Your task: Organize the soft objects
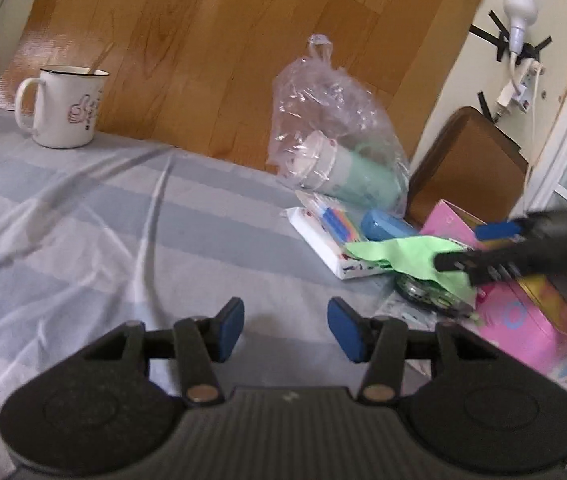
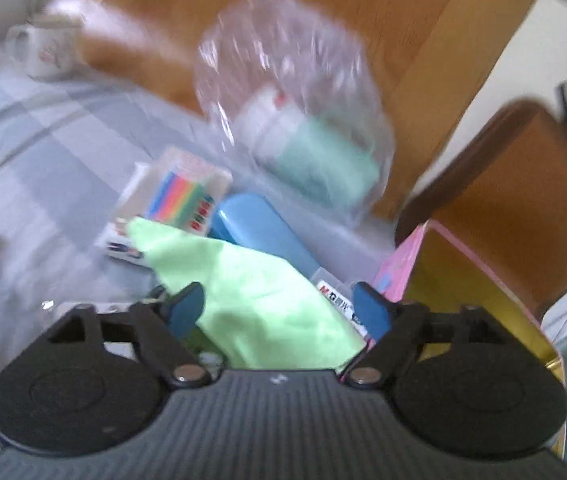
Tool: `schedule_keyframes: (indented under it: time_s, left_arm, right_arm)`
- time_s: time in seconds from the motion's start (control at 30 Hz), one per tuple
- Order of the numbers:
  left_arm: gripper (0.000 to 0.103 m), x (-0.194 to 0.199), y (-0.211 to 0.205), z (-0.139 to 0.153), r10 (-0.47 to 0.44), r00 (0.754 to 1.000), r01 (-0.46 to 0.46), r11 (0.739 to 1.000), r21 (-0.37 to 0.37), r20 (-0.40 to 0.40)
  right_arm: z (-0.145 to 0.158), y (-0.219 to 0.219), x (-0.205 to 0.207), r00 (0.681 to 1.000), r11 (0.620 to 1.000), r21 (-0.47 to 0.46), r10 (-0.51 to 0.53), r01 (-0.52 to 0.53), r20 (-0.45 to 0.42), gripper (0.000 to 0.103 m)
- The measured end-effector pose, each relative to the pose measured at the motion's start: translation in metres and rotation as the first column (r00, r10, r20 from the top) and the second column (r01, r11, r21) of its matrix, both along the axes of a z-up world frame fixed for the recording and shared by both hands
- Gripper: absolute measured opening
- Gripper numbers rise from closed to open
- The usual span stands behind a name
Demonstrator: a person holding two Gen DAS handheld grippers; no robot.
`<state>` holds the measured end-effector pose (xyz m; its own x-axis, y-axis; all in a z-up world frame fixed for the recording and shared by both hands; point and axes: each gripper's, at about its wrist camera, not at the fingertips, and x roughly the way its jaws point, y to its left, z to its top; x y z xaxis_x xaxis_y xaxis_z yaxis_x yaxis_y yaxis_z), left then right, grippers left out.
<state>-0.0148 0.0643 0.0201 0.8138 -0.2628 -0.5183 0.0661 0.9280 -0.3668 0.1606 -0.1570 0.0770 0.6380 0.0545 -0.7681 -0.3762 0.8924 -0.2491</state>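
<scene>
L gripper point(image 1: 285, 330) hangs over bare striped bedsheet point(image 1: 103, 208), blue pads apart w/ nothing btwn them, just cloth below. R gripper point(image 2: 277, 310) sits at the clutter on the sheet's right side, jaws spread wide; the light green cloth point(image 2: 251, 292) lies in the gap btwn the pads, but pads don't look pressed on it, so no grip. In the left wrist view the cloth drapes across the pile w/ the R gripper's fingers just over its right end. Under/beside cloth: blue case point(image 2: 251, 224), a pack of coloured markers point(image 2: 183, 196) on a white box, and a pink box point(image 1: 523, 320) to the right. Behind those, a clear plastic bag point(image 1: 331, 120) w/ a mint-and-white cup inside, lying tilted. Farther left, well apart, a white mug point(image 1: 67, 106) stands upright at the sheet's far edge against the wood headboard point(image 1: 223, 40). Right wrist view is blurry.
</scene>
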Motion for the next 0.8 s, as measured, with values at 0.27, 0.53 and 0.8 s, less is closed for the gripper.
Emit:
schedule_keyframes:
  time_s: [0.27, 0.53, 0.8]
  left_arm:
    - [0.056, -0.007, 0.007, 0.000, -0.016, 0.999, 0.018, 0.999, -0.043, 0.050]
    - [0.056, -0.015, 0.020, 0.001, -0.003, 0.998, 0.011, 0.991, -0.133, 0.058]
    - [0.056, -0.029, 0.019, 0.002, -0.120, 0.992, 0.112, 0.973, -0.204, -0.027]
  right_arm:
    - [-0.003, 0.003, -0.006, 0.998, 1.000, 0.007, 0.012, -0.012, -0.067, 0.004]
    - [-0.006, 0.031, -0.111, 0.968, 0.911, 0.369, 0.234, -0.184, -0.094, 0.004]
    - [-0.015, 0.030, -0.200, 0.969, 0.872, 0.423, 0.212, -0.245, 0.124, 0.061]
